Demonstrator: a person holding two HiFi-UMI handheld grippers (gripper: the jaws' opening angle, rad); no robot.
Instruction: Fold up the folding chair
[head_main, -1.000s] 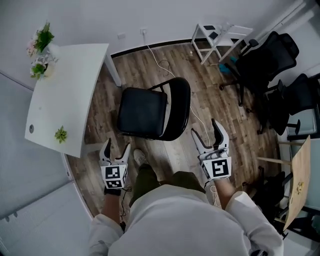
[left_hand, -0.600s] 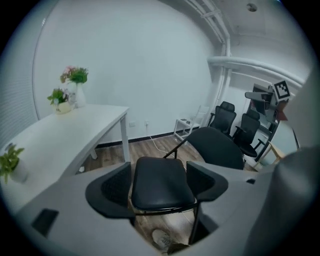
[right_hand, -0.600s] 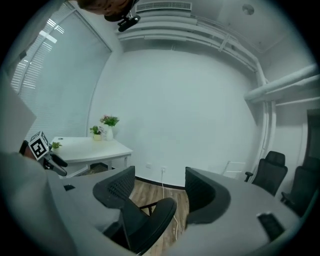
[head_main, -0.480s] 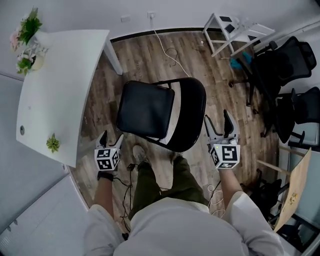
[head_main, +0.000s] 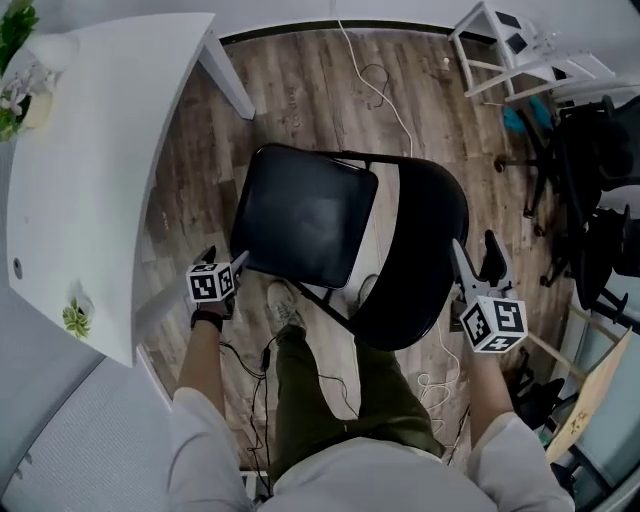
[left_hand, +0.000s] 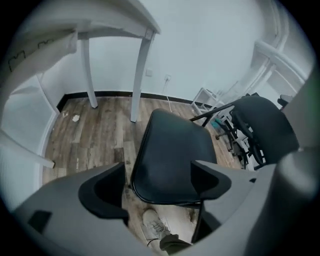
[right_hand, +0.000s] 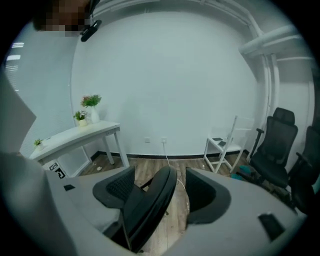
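Seen from above, a white table (head_main: 90, 170) fills the left of the frame. Only a narrow strip of wood floor (head_main: 300, 90) separates its edge from the black folding chair (head_main: 305, 215). The person's left gripper (head_main: 226, 262) sits in that strip, at the seat's lower left corner. Its jaws stand wide apart and have just been opening. In the left gripper view the seat (left_hand: 172, 155) shows through the gap, and neither pad presses on it.

The chair stands unfolded at centre frame, seat to the left and curved backrest (head_main: 420, 250) to the right, with a shoe (head_main: 282, 305) just below the seat. Open floor lies above the chair, crossed by a white cable (head_main: 372, 75).

The right gripper (head_main: 478, 262) is just beside the backrest's right edge. Its jaws are apart, and the right gripper view shows that edge standing in the gap, not clamped.

Black office chairs (head_main: 600, 190) crowd the right edge, with a white rack (head_main: 505, 40) at upper right.
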